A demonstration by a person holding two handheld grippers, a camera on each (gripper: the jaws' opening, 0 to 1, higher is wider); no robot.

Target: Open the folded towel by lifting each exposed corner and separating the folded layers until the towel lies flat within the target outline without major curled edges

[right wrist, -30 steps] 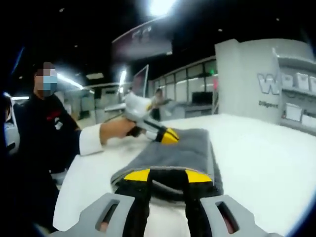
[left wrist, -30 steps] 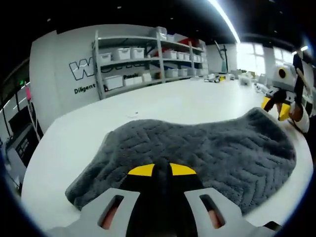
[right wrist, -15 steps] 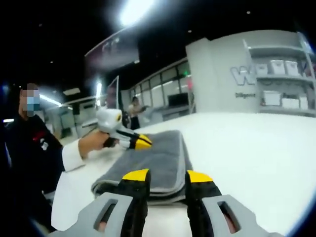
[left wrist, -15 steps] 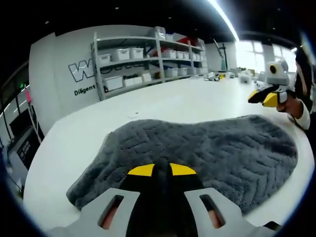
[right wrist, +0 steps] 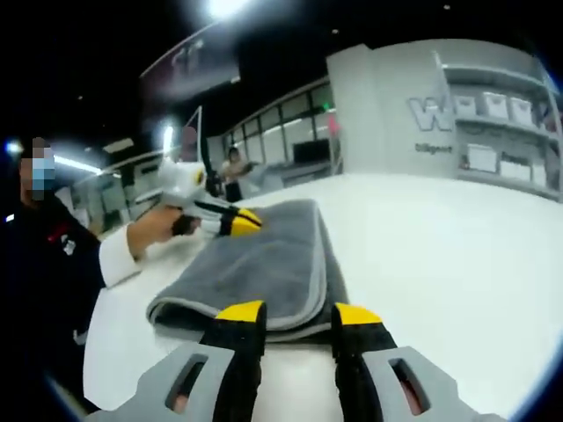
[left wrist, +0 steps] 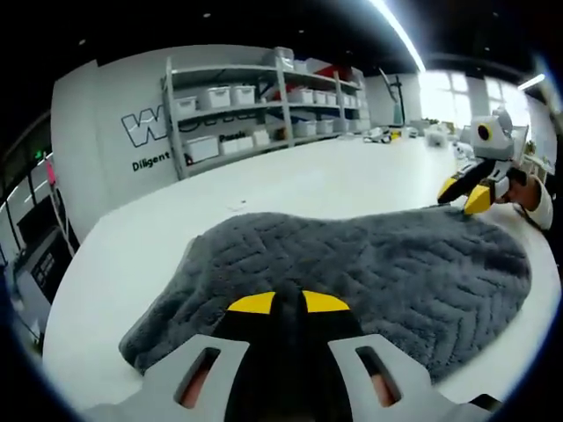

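Left gripper view: left tongs [left wrist: 288, 303] pinch the folded towel [left wrist: 369, 272]; right tongs [right wrist: 297, 314] open, bottom middle, should grab its edge next.

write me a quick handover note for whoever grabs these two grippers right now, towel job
Left gripper: fingers shut on one end of the grey towel, pinning it to the white table.
Right gripper: fingers open, poised at the towel's opposite end with nothing between them; from the left gripper view its tips sit right at the far edge.
Towel: folded, with stacked layers showing along the edge nearest the right gripper. I can't make out a target outline on the table.
Done: one end anchored.
Left: pinch the top layer at the right-hand end, peel it open, repeat for remaining folds, then flatten any curled edges.
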